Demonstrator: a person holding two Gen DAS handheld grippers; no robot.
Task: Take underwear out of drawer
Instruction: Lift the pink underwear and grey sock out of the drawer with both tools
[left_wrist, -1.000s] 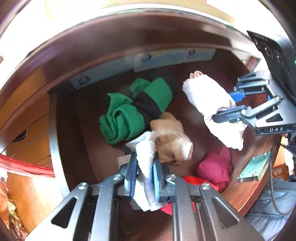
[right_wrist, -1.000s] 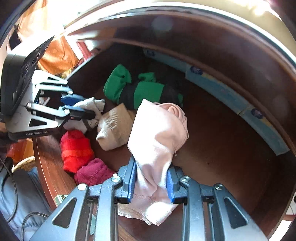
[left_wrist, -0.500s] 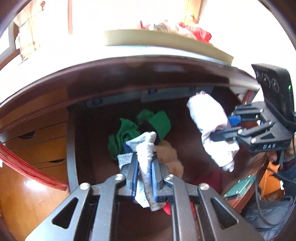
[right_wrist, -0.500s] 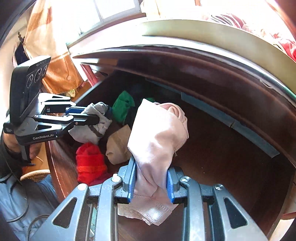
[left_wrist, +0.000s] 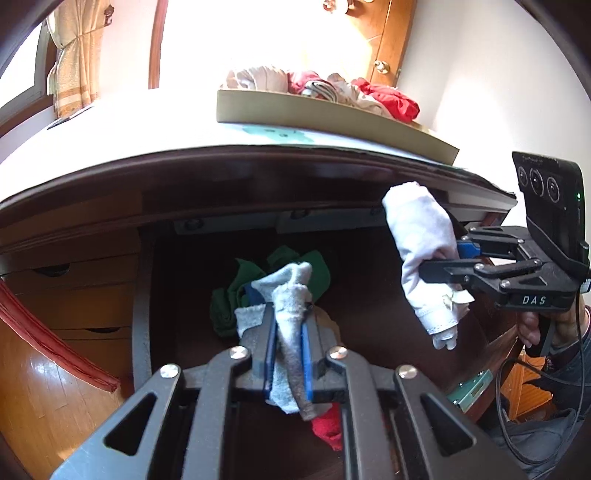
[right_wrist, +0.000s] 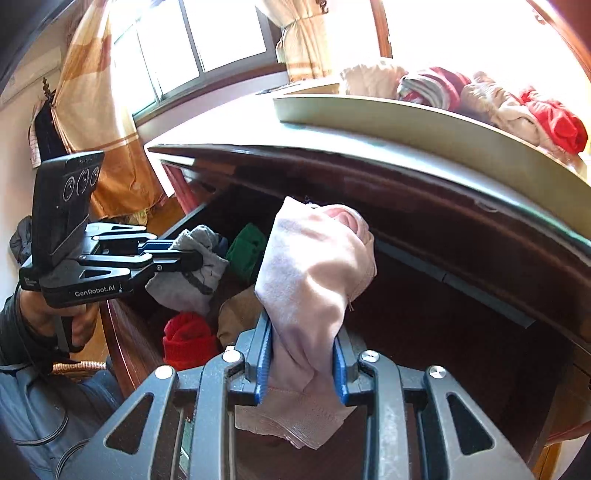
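The dark wooden drawer (left_wrist: 369, 295) stands open under the white desk top. My left gripper (left_wrist: 289, 314) is shut on a grey rolled underwear (left_wrist: 291, 291), held above the drawer. From the right wrist, that left gripper (right_wrist: 184, 254) shows at the left with the grey underwear (right_wrist: 192, 284) hanging from it. My right gripper (right_wrist: 301, 332) is shut on a pale pink rolled underwear (right_wrist: 317, 266), also raised over the drawer (right_wrist: 443, 332). In the left wrist view the right gripper (left_wrist: 443, 258) holds that pale roll (left_wrist: 421, 236) just below the desk edge.
In the drawer lie a green garment (left_wrist: 317, 269), a tan roll (right_wrist: 236, 317) and a red roll (right_wrist: 188, 339). A shallow tray (left_wrist: 332, 118) with several rolled garments sits on the desk top. Lower drawers (left_wrist: 74, 295) and a wood floor are to the left.
Both grippers have risen out of the drawer with their underwear still gripped. The views have tilted up, so the desk top and the tray now show.
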